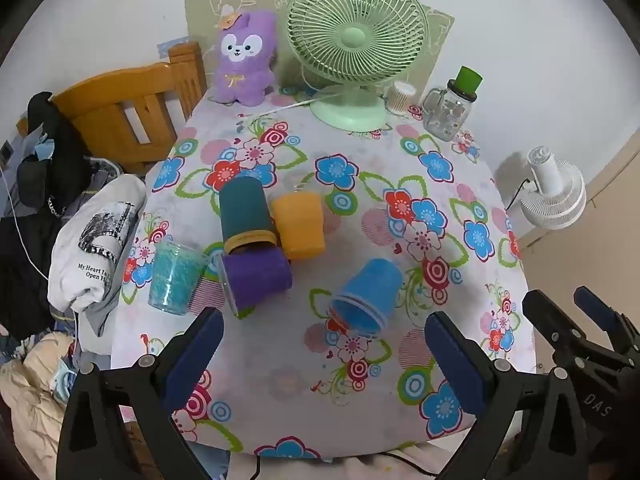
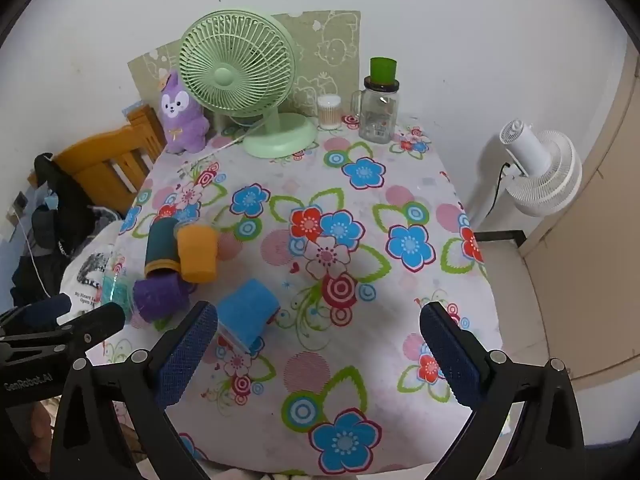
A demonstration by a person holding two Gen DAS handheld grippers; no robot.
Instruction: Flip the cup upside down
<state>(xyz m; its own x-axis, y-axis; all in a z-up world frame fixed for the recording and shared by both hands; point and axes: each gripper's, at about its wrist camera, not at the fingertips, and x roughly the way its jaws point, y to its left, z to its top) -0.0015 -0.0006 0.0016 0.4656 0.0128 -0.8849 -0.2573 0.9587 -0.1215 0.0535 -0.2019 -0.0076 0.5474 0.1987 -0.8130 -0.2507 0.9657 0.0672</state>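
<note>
Several cups sit on the flowered table [image 1: 360,392]. A blue cup [image 1: 366,294] [image 2: 247,314] lies on its side, mouth toward me. A purple cup [image 1: 256,280] [image 2: 160,296] also lies on its side. A dark teal cup [image 1: 244,214] [image 2: 161,246] and an orange cup [image 1: 299,224] [image 2: 197,252] stand mouth down. A clear turquoise cup [image 1: 174,276] stands at the left edge. My left gripper [image 1: 324,360] is open, just short of the blue cup. My right gripper [image 2: 318,352] is open and empty; the blue cup lies beside its left finger [image 2: 184,354].
A green fan [image 1: 352,48], a purple plush [image 1: 244,60], a glass jar with a green lid [image 1: 450,106] and a small cotton-swab holder [image 1: 400,98] stand at the back. A wooden chair [image 1: 120,116] with clothes is left; a white fan [image 1: 554,192] is right.
</note>
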